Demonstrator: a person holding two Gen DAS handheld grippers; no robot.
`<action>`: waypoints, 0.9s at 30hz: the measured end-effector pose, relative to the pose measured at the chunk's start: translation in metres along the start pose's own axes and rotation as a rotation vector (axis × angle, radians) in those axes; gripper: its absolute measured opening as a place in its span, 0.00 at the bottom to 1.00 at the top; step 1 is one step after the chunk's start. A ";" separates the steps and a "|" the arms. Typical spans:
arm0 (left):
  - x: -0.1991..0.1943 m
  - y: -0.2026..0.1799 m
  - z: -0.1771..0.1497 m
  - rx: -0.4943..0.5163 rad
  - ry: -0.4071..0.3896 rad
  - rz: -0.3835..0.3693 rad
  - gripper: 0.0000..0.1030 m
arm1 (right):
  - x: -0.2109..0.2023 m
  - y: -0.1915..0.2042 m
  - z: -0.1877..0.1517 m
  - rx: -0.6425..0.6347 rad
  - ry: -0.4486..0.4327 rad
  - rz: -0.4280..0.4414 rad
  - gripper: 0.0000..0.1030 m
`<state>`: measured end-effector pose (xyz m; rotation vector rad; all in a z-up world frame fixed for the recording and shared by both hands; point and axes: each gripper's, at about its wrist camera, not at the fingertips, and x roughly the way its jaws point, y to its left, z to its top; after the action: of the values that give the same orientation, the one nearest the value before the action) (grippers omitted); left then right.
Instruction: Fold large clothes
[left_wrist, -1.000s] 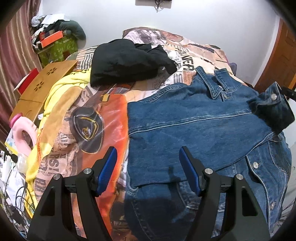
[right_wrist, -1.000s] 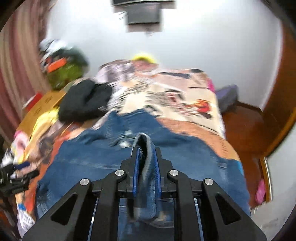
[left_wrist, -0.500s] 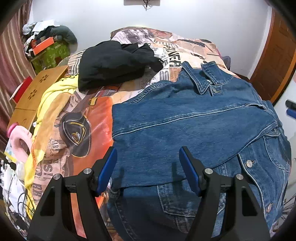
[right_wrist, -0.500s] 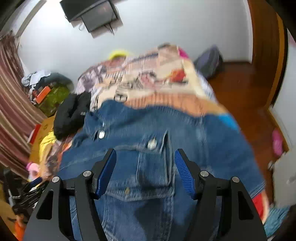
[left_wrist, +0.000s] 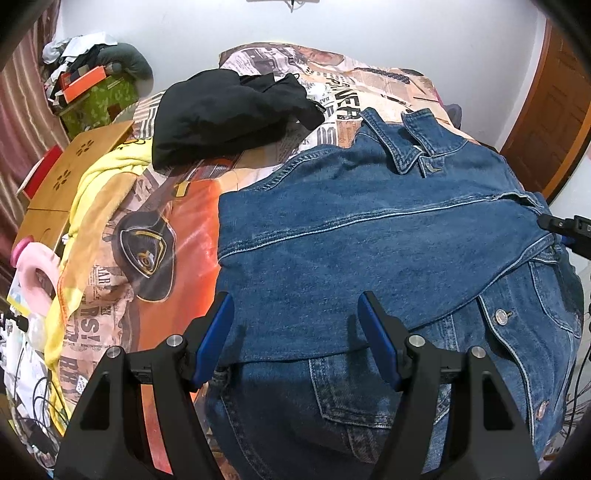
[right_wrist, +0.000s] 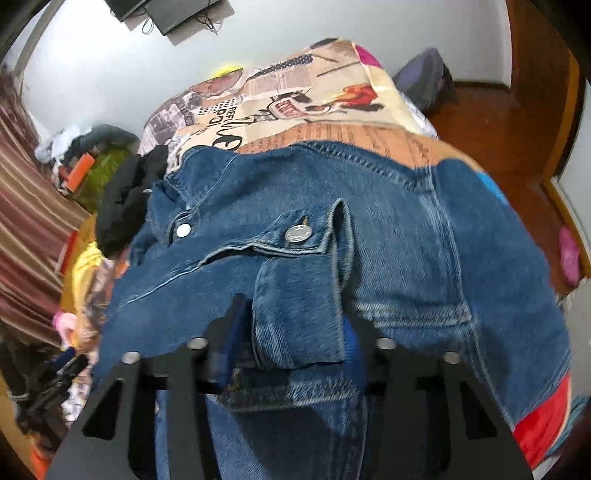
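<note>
A blue denim jacket (left_wrist: 369, 236) lies spread on the bed, collar at the far side, one sleeve folded across its body. My left gripper (left_wrist: 295, 339) is open just above the jacket's near part, holding nothing. In the right wrist view the jacket (right_wrist: 424, 229) fills the frame and its buttoned sleeve cuff (right_wrist: 299, 295) lies between the fingers of my right gripper (right_wrist: 295, 336). The jaws stand apart on either side of the cuff. The right gripper's tip also shows at the right edge of the left wrist view (left_wrist: 569, 229).
The bed has a printed newspaper-pattern cover (left_wrist: 147, 236). A black garment (left_wrist: 229, 110) lies at the far side, a yellow garment (left_wrist: 92, 192) at the left edge. A wooden board (left_wrist: 62, 177), a green box (left_wrist: 96, 99) and a pink ring (left_wrist: 33, 273) are left of the bed. A wooden door (left_wrist: 554, 122) stands right.
My right gripper opened and let go of the sleeve cuff, which now lies across the jacket. It then came in low around the cuff. My left gripper stayed open and shifted slightly right.
</note>
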<state>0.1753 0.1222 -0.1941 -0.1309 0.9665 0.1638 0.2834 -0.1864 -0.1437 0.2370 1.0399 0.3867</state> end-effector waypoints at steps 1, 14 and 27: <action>-0.001 0.000 0.000 0.000 -0.002 0.000 0.66 | -0.003 0.000 0.001 0.005 -0.010 0.019 0.26; -0.012 -0.004 0.008 0.006 -0.029 -0.011 0.66 | -0.084 0.033 0.021 -0.162 -0.263 -0.025 0.21; 0.026 -0.013 -0.008 0.042 0.088 0.003 0.66 | -0.021 -0.025 -0.013 -0.095 -0.028 -0.177 0.31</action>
<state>0.1863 0.1102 -0.2194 -0.0988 1.0572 0.1419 0.2678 -0.2177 -0.1432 0.0647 1.0035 0.2707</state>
